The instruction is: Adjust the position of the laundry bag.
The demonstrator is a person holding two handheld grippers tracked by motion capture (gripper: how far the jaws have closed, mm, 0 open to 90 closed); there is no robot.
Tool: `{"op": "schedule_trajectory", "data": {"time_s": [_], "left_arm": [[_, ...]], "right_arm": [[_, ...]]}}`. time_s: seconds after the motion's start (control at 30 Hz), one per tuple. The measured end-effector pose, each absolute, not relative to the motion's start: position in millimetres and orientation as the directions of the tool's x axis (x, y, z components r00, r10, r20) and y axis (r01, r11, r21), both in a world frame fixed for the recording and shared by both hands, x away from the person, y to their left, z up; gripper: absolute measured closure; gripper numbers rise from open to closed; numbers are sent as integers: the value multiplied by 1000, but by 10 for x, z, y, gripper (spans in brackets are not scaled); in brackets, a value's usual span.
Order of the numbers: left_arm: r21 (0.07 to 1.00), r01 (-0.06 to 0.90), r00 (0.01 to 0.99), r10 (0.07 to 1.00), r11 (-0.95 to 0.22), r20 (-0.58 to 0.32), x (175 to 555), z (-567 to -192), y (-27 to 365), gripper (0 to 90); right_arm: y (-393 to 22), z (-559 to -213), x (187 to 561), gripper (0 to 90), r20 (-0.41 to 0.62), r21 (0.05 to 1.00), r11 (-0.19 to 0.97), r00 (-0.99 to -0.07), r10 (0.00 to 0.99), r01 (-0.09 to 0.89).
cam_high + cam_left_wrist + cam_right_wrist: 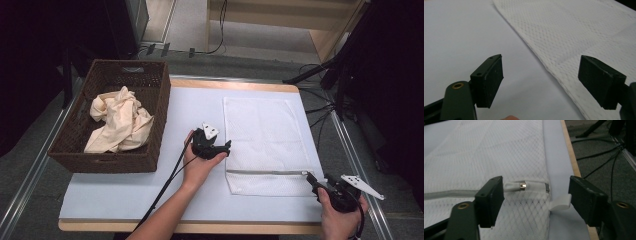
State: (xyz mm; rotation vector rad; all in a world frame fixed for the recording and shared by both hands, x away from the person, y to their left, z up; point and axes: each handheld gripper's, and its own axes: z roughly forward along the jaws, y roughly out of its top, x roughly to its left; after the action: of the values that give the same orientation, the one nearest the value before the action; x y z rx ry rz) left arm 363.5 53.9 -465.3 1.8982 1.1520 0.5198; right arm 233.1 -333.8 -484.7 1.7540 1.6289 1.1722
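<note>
From the left gripper view, the mesh laundry bag (579,37) runs off the top and right edges. In the high view, my right hand (336,220) is cut by the bottom edge, and the basket (80,150) wall hides part of the cream cloth (120,120), perhaps a garment.

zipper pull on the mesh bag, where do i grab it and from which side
Pinch the flat white tab of the zipper pull, just left of its metal slider. It lies flat at the bag's right end, along the zipper line, so come from the near right corner, where the right gripper already brackets it, fingers closing across it.
</note>
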Motion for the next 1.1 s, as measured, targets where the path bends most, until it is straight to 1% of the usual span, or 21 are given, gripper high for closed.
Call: {"op": "schedule_trajectory", "data": {"time_s": [0.03,0.07,0.1,0.17,0.2,0.27,0.37,0.43,0.5,0.57,0.63,0.67,0.7,0.77,0.87,0.9,0.93,0.97,1.0,1.03,1.1], "left_arm": [[811,537,488,870,-231,-75,3690,-4668,524,219],[799,554,483,872,-235,-78,3743,-4692,495,219],[781,575,485,870,-245,-84,3794,-4735,445,239],[774,581,490,868,-253,-84,3805,-4751,418,275],[774,573,493,868,-269,-63,3804,-4760,379,275],[774,574,513,854,-267,-85,3810,-4762,321,289],[766,570,521,852,-298,-56,3800,-4769,254,293],[740,594,532,844,-316,-66,3799,-4779,177,299],[732,592,530,847,-336,-40,3802,-4788,146,309],[720,584,520,854,-374,22,3783,-4790,75,314],[722,582,518,855,-375,27,3770,-4790,47,324],[724,576,522,853,-380,32,3759,-4789,30,384],[724,576,522,853,-380,32,3759,-4789,30,416],[722,570,532,846,-392,40,3743,-4778,-10,491],[720,569,539,841,-398,39,3732,-4769,-45,635],[720,569,539,841,-398,39,3732,-4769,-45,703],[721,574,534,845,-388,30,3736,-4768,-52,703],[724,577,537,843,-378,12,3744,-4771,-55,836],[724,577,537,843,-378,12,3744,-4771,-55,881],[722,582,546,838,-374,-5,3756,-4768,-44,896],[723,582,551,834,-372,-15,3766,-4768,-30,900]], "right_arm": [[-3338,-4864,2339,341,263,801,-180,-67,962,570],[-3338,-4864,2339,341,263,801,-180,-67,962,570],[-3322,-4882,2356,394,253,788,-170,-60,966,591],[-3316,-4881,2357,419,245,788,-165,-57,968,594],[-3302,-4880,2358,439,242,786,-164,-53,969,596],[-3290,-4899,2377,479,222,773,-146,-47,974,617],[-3282,-4908,2391,486,217,770,-141,-47,975,623],[-3249,-4922,2411,508,198,766,-117,-58,979,632],[-3220,-4927,2412,518,181,764,-100,-63,981,637],[-3198,-4928,2410,528,158,767,-83,-62,985,637],[-3189,-4929,2409,531,146,767,-75,-60,987,637],[-3160,-4930,2407,548,118,768,-52,-61,991,639],[-3160,-4930,2407,548,118,768,-52,-61,991,639],[-3136,-4930,2402,617,89,769,-31,-59,994,639],[-3145,-4925,2390,734,94,767,-42,-47,994,640],[-3145,-4925,2390,734,94,767,-42,-47,994,640],[-3150,-4923,2385,763,98,765,-47,-44,994,642],[-3154,-4920,2375,819,107,761,-51,-48,993,646],[-3157,-4918,2372,847,115,760,-53,-55,992,647],[-3160,-4917,2369,873,122,759,-52,-63,991,649],[-3157,-4917,2368,883,123,759,-51,-67,990,649]]}}
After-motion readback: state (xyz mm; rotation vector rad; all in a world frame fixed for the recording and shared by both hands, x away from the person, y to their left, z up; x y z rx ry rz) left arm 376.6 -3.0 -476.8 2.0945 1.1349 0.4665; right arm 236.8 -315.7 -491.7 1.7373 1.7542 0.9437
